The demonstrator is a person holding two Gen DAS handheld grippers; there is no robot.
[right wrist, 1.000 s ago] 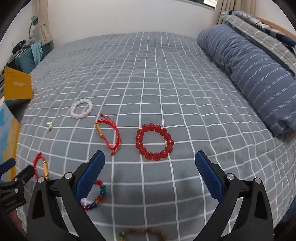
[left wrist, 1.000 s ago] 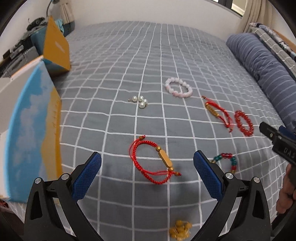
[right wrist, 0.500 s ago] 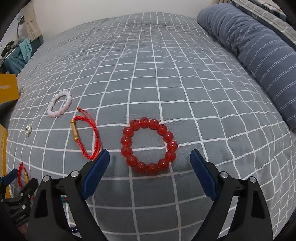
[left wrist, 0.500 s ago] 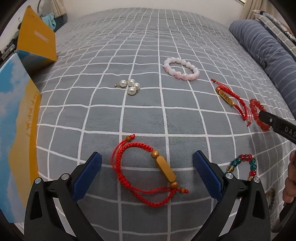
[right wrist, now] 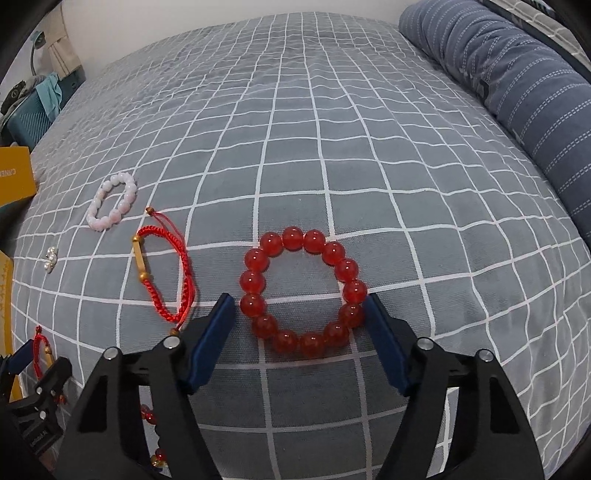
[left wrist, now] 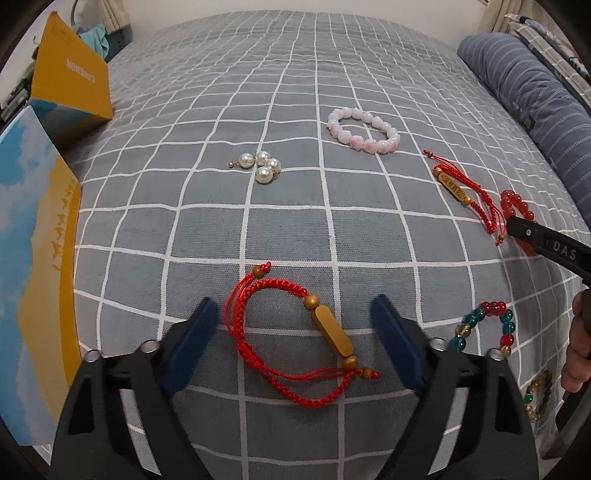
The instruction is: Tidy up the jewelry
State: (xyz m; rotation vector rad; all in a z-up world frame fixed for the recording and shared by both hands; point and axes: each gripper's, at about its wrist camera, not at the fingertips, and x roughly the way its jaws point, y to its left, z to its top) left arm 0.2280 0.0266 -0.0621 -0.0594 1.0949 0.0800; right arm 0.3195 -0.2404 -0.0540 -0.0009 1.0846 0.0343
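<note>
Grey checked bed [left wrist: 295, 92], striped bolster [right wrist: 517, 92], white wall [right wrist: 184, 18] behind

White capitals reading "DAS" mark the black arm of the right gripper [left wrist: 546, 247] at three o'clock; upside-down white lettering on the orange box [left wrist: 79, 79] at ten o'clock is illegible.

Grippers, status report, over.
Left gripper open, straddling red cord bracelet. Right gripper open around red bead bracelet. Nothing between fingers and bracelets.
</note>
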